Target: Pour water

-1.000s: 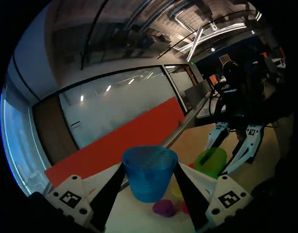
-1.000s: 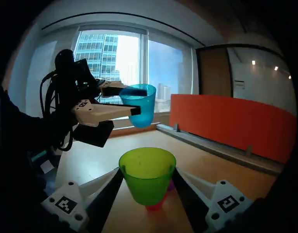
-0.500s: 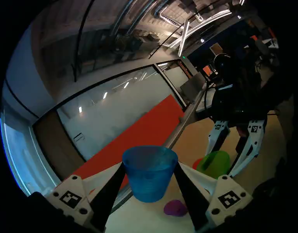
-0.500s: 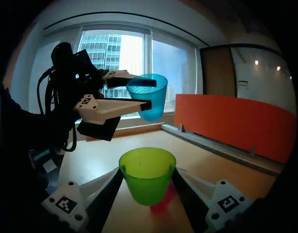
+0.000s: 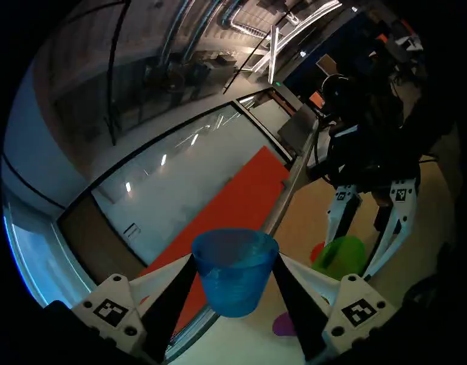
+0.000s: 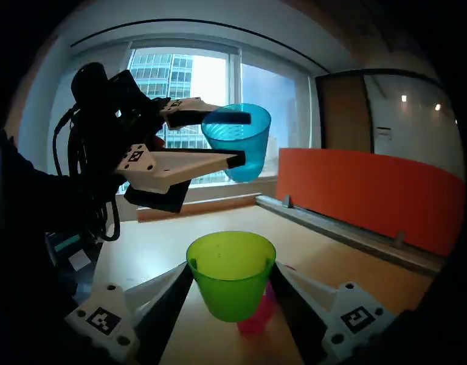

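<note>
Blue cup (image 6: 236, 143) tilted more in L gripper (image 5: 233, 267), near green cup (image 6: 231, 275).

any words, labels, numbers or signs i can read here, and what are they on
No text reads clearly.
Square markers on the left gripper and right gripper: black-and-white patterns, not words.
Small notice on the wall: too small to read.
Blue cup and green cup: no print visible.
</note>
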